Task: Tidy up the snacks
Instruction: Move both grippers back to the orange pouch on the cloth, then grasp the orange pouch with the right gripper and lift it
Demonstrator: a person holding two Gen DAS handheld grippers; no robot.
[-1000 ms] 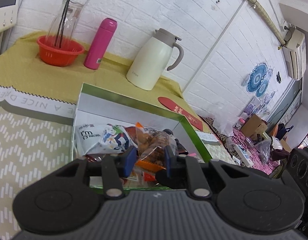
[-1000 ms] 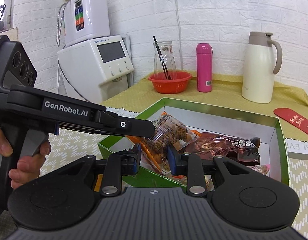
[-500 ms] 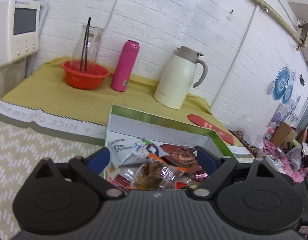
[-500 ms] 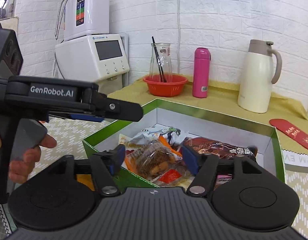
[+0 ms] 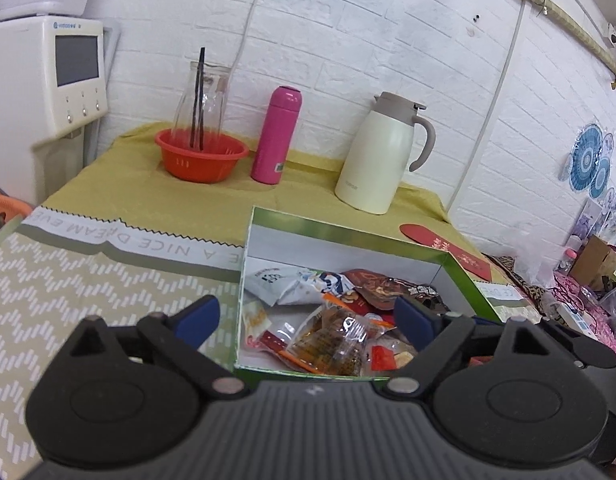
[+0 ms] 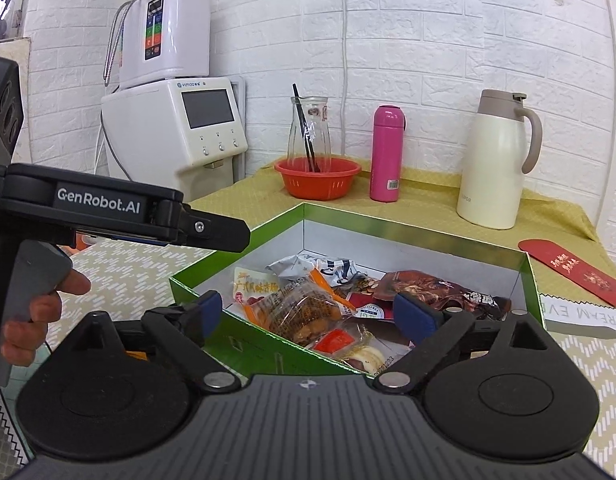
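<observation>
Both the left gripper [image 5: 308,316] and right gripper [image 6: 314,312] gape wide, empty, above the green box [image 6: 526,276]; snack packets [image 6: 303,312] apparently lie loose inside.

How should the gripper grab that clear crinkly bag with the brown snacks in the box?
Probably from above, pinching the puffy middle of the clear bag. It lies nearly flat on top of the other packets in the green box, so its top is free, while the box wall blocks a low approach from the near side. The sealed ends look thin and slippery.
</observation>
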